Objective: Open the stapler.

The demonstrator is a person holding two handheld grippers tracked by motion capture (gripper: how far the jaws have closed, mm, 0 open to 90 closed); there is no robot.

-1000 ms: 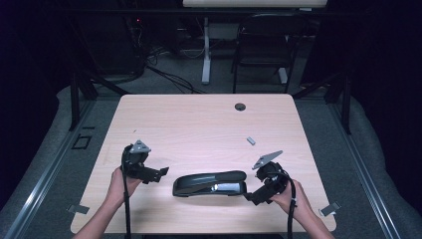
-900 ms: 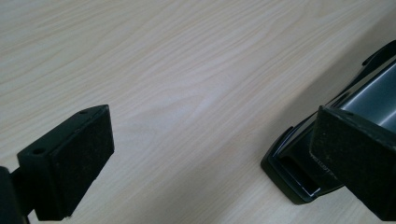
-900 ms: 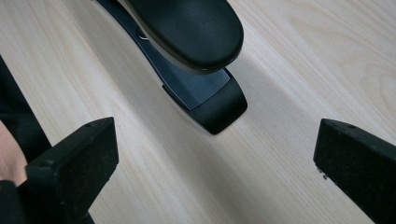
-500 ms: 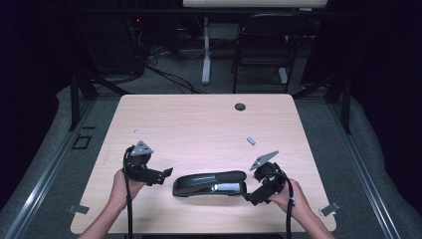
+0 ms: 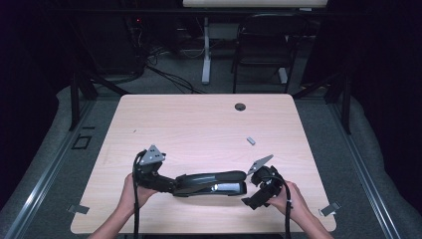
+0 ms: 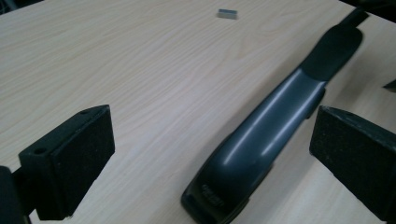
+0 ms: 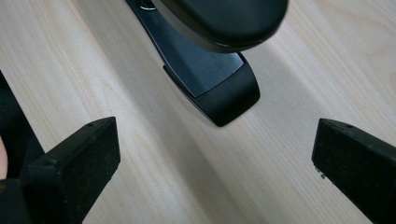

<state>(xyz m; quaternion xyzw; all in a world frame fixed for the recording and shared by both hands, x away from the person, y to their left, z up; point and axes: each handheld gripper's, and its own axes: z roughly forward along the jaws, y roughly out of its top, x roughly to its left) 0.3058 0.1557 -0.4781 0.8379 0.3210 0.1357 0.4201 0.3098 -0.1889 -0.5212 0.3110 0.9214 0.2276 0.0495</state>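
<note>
Between the wide-open jaws of the left gripper (image 6: 205, 158) sits the back end of a big black stapler (image 6: 271, 140). Its pads (image 6: 81, 154) stand on both sides and do not touch it yet. The stapler lies flat near the front edge of the wooden table (image 5: 199, 124), with its long side going left to right.

At the other end, the right gripper (image 7: 215, 172) is open wide too and holds nothing. The stapler's flat front foot (image 7: 224, 95) lies just past its jaws, with the rounded top hanging over it.

Farther back on the table lies a small grey block of staples (image 5: 251, 141), well apart from the stapler. A little dark round hole (image 5: 240, 106) sits near the far edge.

What could go wrong? The stapler's top is smooth and shiny, so it might slip when the left jaws squeeze. If only one pad touches first, the stapler may turn or slide away. The right gripper may also bump the front foot and push the whole thing.
</note>
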